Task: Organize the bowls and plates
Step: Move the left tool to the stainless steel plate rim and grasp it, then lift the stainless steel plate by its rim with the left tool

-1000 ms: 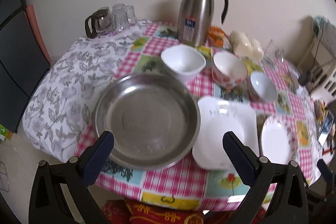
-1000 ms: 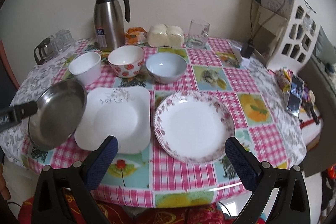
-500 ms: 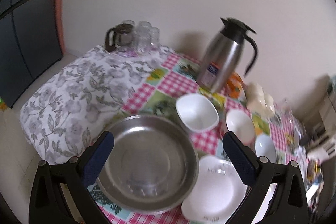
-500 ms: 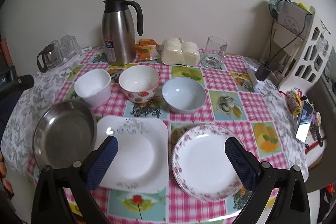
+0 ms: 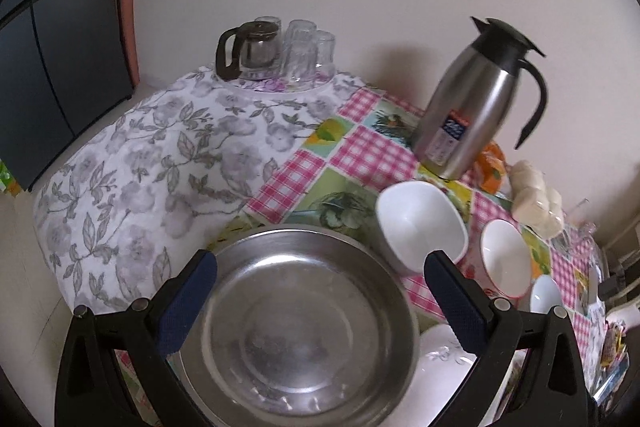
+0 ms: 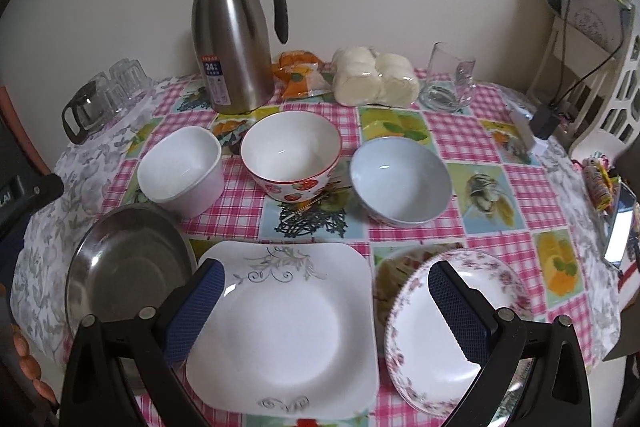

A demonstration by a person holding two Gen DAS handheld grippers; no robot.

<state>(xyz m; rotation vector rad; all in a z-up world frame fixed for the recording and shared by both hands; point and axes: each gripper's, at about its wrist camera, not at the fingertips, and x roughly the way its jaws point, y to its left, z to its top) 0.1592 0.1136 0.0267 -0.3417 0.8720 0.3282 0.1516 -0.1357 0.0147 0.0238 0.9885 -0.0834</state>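
I have the steel pan [image 5: 296, 331] lying flat on the bench [image 6: 404, 231], open side up, at the near left edge; being round, it has no long axis to speak of. Just right of it sits the square white plate [image 6: 284, 327], its sides roughly square to my right view, with the floral round plate [image 6: 448, 339] beside that, apart from it. Behind them runs a row across the bench: square white bowl [image 6: 182, 167], strawberry bowl [image 6: 292, 155], pale blue bowl [image 6: 400, 179], all upright. The steel thermos [image 6: 232, 39] stands behind the row.

My left gripper [image 5: 320, 303] hangs over the pan, jaws spread wide, empty, angled down and rolled so the bench tilts in its view. My right gripper [image 6: 326, 311] is also spread wide and empty, level, straddling the square plate's right half.

Since a second ago both grippers have come lower and closer; the pan, then raised on edge in the right view, now lies down.
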